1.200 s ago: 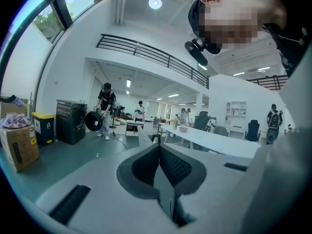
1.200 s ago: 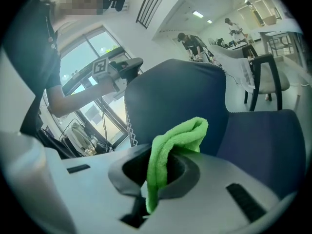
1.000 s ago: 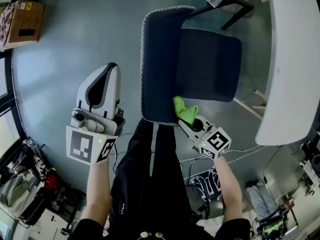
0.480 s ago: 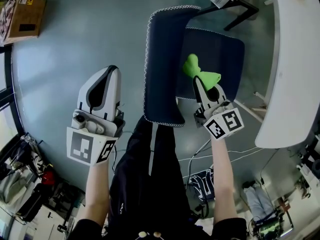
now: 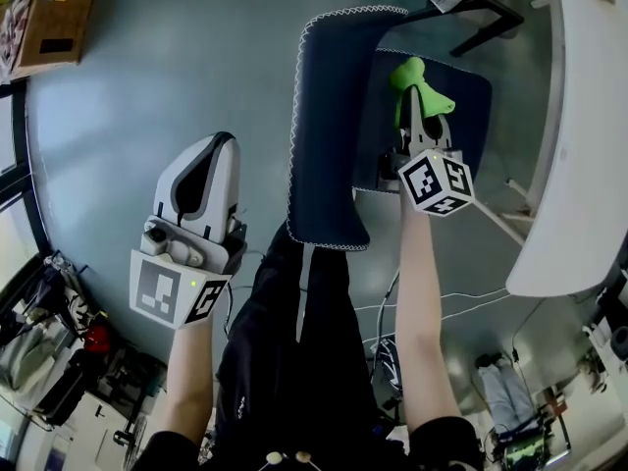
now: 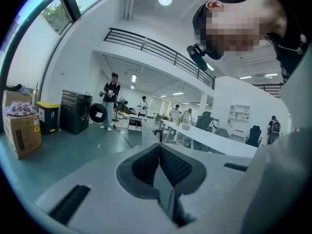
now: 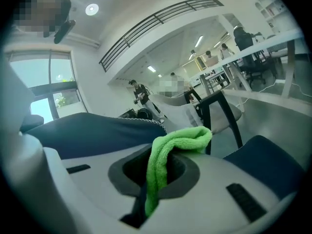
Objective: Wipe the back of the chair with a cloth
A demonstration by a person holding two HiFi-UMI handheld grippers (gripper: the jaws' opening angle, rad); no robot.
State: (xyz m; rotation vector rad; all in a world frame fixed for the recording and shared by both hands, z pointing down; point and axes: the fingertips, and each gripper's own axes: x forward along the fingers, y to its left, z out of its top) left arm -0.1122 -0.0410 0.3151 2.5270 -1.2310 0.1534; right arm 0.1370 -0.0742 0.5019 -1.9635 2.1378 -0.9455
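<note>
The chair has a dark blue back with white stitching and a blue seat. My right gripper is shut on a green cloth and hovers over the seat, just right of the back's front face. In the right gripper view the cloth is pinched between the jaws and folds over to the right, with the chair back at left and the seat at lower right. My left gripper is left of the chair over the floor. Its jaws are shut with nothing between them.
A white table runs along the right side, close to the seat. Black chair legs stand beyond the seat. A cardboard box sits at the far left, with bags and clutter behind me and cables on the floor.
My right gripper has carried the green cloth from the near lower corner of the chair back, away from me, to over the seat, and has turned. The left gripper has stayed put.
</note>
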